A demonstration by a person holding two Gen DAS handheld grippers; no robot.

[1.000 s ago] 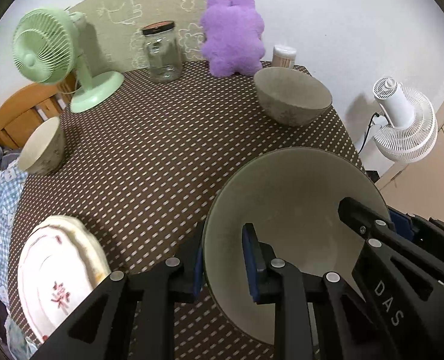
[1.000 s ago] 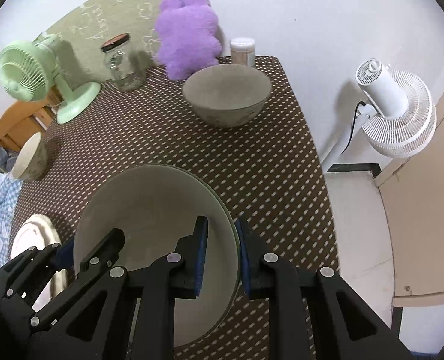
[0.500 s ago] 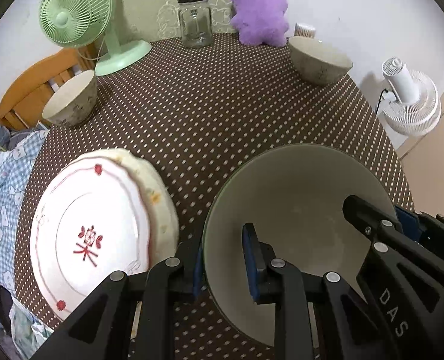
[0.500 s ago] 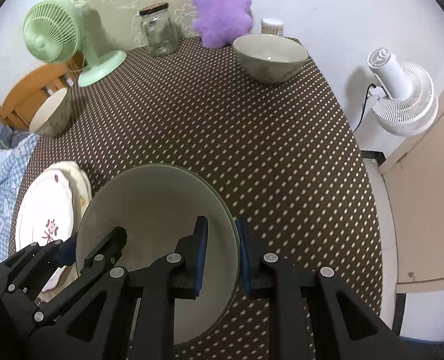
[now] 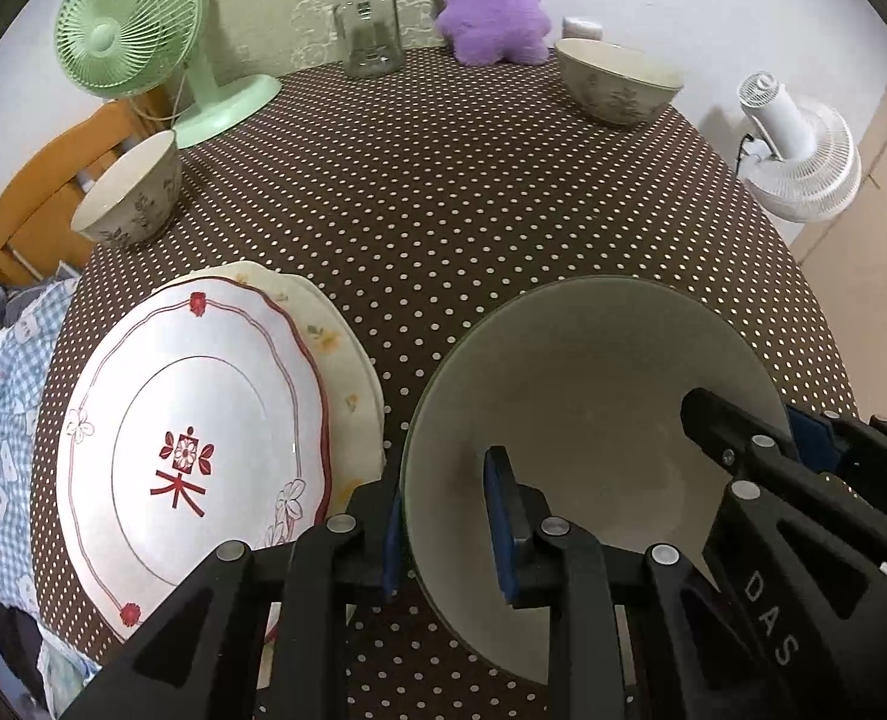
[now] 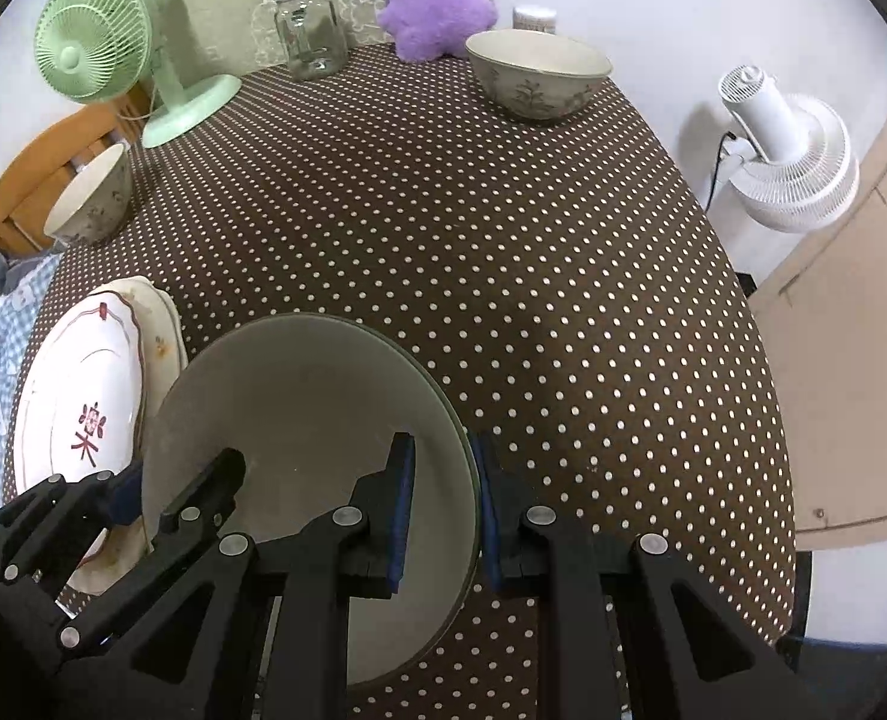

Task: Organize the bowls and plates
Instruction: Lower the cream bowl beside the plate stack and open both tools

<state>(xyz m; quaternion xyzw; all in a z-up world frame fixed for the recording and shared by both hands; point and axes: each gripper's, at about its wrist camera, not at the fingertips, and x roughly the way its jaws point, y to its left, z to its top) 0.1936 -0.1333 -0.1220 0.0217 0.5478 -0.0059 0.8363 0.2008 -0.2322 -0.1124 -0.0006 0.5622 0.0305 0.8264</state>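
1. Left wrist view: left gripper (image 5: pixel 446 525) clamped on near-left rim of large bowl (image 5: pixel 593 396), just right of stacked plates (image 5: pixel 203 432).
2. Right wrist view: right gripper (image 6: pixel 443 516) clamped on bowl's right rim (image 6: pixel 299 396).

Two grippers, both squeezed tight

The left gripper (image 5: pixel 446 513) pinches at 9 o'clock, the right gripper (image 6: pixel 440 507) at 3 o'clock; both point steeply down.

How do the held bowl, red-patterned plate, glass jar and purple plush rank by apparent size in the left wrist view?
1. Held bowl, though nearness inflates it.
2. Red-patterned plate.
3. Purple plush, partly cropped.
4. Glass jar.
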